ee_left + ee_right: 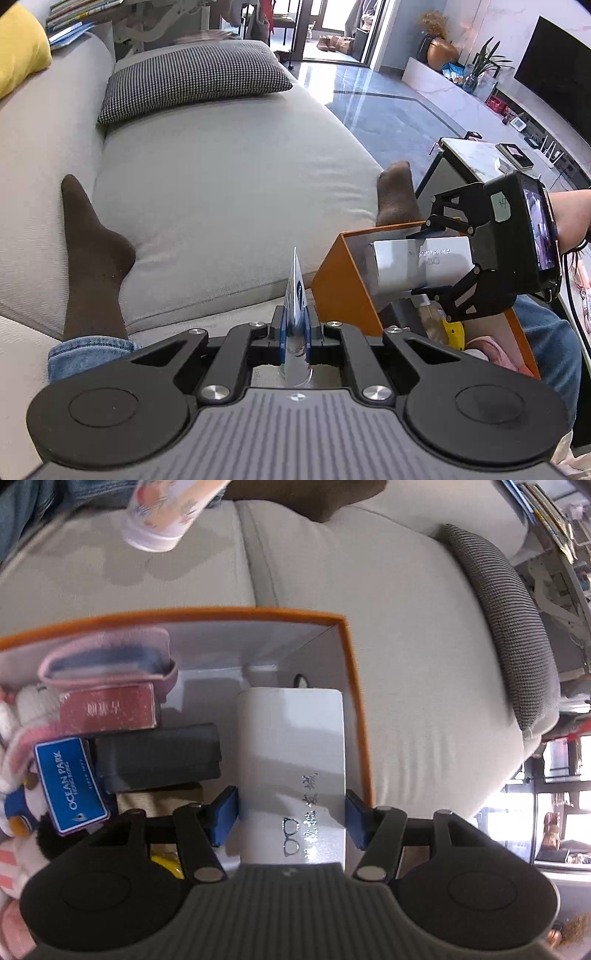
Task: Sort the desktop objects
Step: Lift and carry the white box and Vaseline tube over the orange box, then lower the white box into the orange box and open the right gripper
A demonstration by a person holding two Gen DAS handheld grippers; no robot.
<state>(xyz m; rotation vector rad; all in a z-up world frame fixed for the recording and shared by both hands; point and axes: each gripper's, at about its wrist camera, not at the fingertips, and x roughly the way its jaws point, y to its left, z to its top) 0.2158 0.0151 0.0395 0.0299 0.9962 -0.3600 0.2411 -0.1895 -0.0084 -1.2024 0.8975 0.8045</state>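
orange-rimmed cardboard box (354,686): already part-filled. right gripper (291,812) clasps white glasses case (291,746) inside, unreleased; left gripper (295,332) pinches thin printed card (295,291), unfiled.

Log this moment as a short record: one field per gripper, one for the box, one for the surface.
left gripper: shut on a thin card, held upright
right gripper: shut on a white case, over the box
orange box: already holds a black case, red box, blue card
surface: grey sofa
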